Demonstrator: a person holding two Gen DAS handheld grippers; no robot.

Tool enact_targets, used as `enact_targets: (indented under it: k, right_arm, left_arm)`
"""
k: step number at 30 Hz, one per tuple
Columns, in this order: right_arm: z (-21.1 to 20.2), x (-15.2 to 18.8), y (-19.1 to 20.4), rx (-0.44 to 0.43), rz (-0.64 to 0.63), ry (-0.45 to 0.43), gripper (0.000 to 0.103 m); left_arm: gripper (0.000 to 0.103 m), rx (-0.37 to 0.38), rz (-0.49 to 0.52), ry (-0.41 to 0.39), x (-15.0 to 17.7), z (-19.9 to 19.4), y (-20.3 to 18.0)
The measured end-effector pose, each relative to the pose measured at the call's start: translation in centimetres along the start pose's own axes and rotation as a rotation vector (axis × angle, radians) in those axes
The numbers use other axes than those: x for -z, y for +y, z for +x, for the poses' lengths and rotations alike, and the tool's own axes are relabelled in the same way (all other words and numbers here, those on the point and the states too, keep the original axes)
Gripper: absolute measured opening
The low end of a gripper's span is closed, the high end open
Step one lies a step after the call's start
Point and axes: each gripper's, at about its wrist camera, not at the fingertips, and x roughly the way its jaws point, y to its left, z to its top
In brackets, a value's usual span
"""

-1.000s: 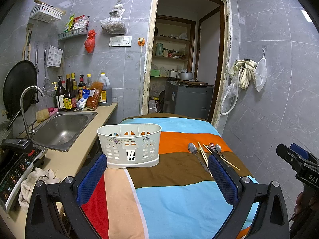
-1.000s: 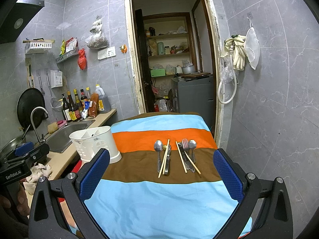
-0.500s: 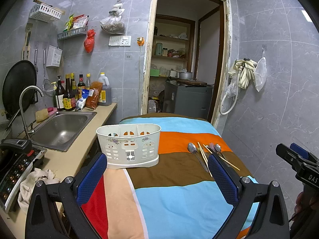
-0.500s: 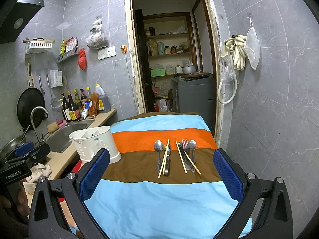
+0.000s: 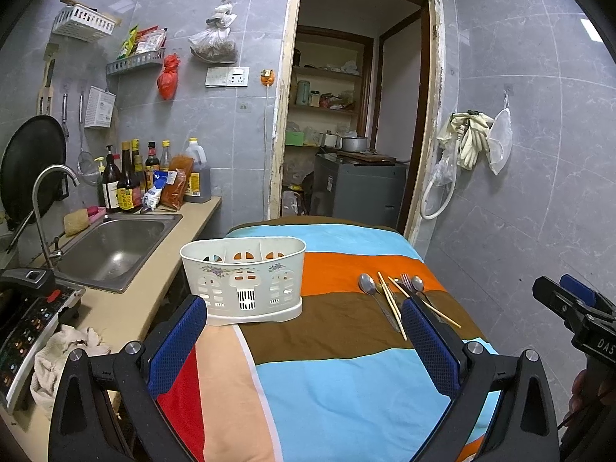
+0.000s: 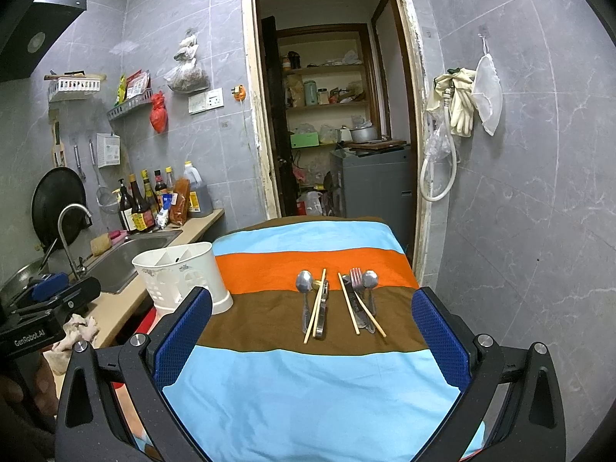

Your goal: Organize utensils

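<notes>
Both grippers, left [image 5: 304, 323] and right [image 6: 312, 315], gape empty. Utensils [image 6: 338, 302] lie loose right of the caddy [image 5: 242, 277]. Recommend pinching one handle at a time, avoiding crossed chopsticks

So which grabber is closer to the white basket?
The left. The left gripper sits right in front of the white basket, one finger almost at its base. The right gripper faces the spoons and chopsticks, with the basket off to its left.

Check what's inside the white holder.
The holder shows only bare dividers and a small dark mark; no utensils stick up. Its walls hide the compartment bottoms. Spoons, fork and chopsticks lie on the cloth.
</notes>
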Motion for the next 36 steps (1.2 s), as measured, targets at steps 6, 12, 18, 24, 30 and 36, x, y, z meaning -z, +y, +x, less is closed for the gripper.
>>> enact_targets:
  k: [6,12,18,24,30,36]
  right_arm:
    - [0.2,-0.1,0.2,0.001,-0.001,0.001,0.102]
    - [0.7,-0.3,-1.4,0.013,-0.012,-0.013,0.102]
    - [1.9,-2.0,-3.2,0.021,-0.011,-0.047,0.102]
    - [5.6,-4.2,-5.5,-0.003,-0.027,-0.057,0.102]
    - [12.2,-6.0,-9.0,-0.067,-0.054,0.002,0.102]
    - [20.5,-6.5,-12.8,-0.137,-0.053,0.095,0.102]
  left_arm:
    - [0.102,0.009,-0.003,-0.003,-0.3,0.2,0.0]
    - [0.102,0.030,0.010,-0.038,-1.3,1.1,-1.0]
    - [0.102,0.029,0.034,-0.073,-2.6,3.2,-3.0]
    - [0.102,0.018,0.038,-0.068,-4.0,6.9,-5.3]
    - [0.102,-0.001,0.039,-0.018,-4.6,12.9,-7.8]
    - [0.102,-0.034,0.052,0.052,-4.3,19.4,-9.4]
